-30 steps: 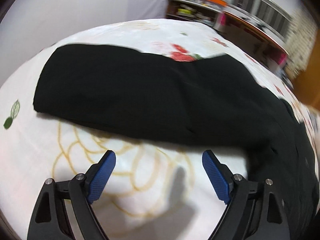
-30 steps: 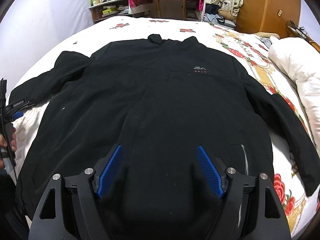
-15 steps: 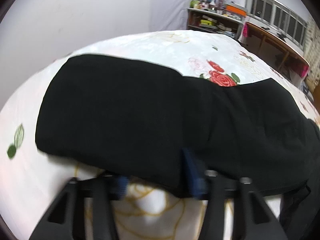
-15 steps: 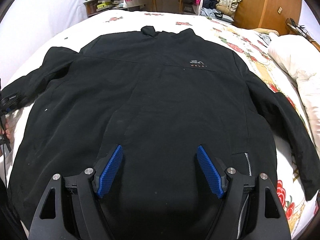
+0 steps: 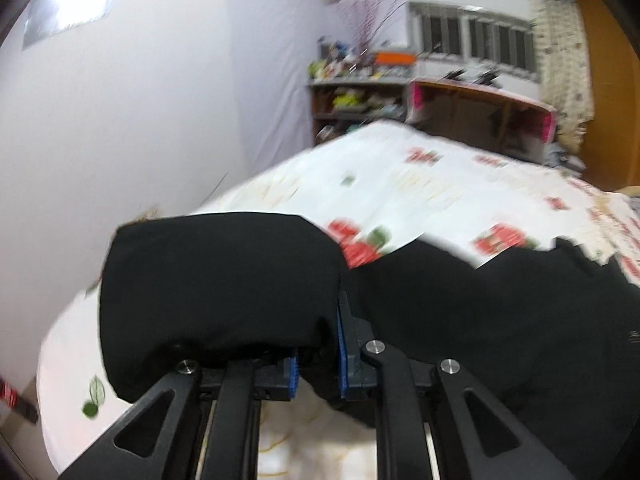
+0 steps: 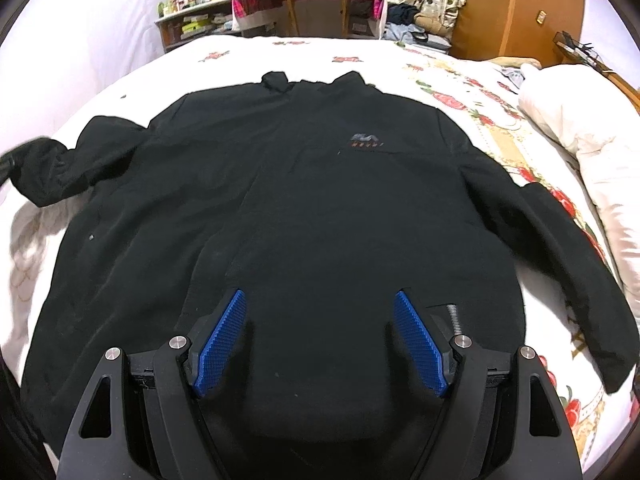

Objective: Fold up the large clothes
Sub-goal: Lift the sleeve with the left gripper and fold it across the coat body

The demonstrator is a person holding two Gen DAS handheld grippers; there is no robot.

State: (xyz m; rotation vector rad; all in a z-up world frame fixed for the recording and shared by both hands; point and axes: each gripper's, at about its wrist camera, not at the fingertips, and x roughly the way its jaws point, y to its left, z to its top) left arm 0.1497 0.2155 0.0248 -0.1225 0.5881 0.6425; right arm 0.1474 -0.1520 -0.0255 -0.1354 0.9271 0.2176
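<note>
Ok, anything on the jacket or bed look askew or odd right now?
Nothing damaged or spilled. The black jacket lies flat on the floral bedspread, but unevenly: its left sleeve is bunched up, pinched in the left tongs, while the right sleeve lies straight.

A bed (image 6: 460, 80) with a white, rose-printed sheet fills the room. A white pillow (image 6: 580, 120) lies at its right edge. Beyond the far edge stand a wooden desk (image 6: 308, 4) and a cluttered shelf (image 6: 192, 24).
</note>
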